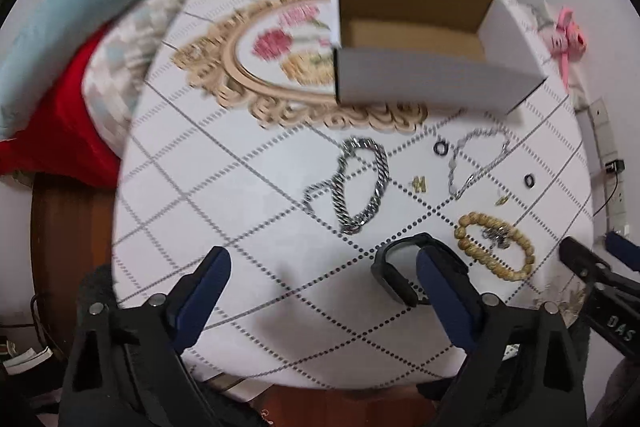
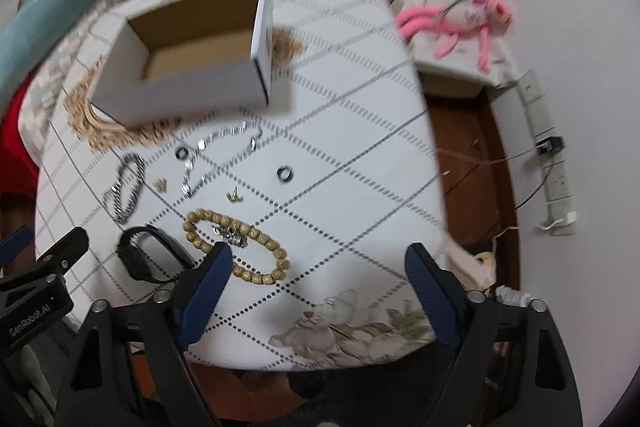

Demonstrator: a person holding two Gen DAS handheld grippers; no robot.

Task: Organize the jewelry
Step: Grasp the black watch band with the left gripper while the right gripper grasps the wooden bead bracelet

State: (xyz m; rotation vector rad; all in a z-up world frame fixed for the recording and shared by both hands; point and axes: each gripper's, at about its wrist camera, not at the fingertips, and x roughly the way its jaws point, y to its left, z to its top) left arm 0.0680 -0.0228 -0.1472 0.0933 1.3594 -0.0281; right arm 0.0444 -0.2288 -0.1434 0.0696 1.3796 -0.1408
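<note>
An open white cardboard box stands at the back of the white cloth-covered table. In front of it lie a chunky silver chain, a thin silver chain, two black rings, small gold earrings, a wooden bead bracelet and a black band. My left gripper hangs open above the cloth, its right finger in front of the black band. My right gripper is open too, its left finger over the bead bracelet. Neither holds anything.
A beige ornate mat with flowers lies under the box. A pink plush toy sits on a white box beside the table, with a power strip and cables on the floor. Teal and red bedding is at the left.
</note>
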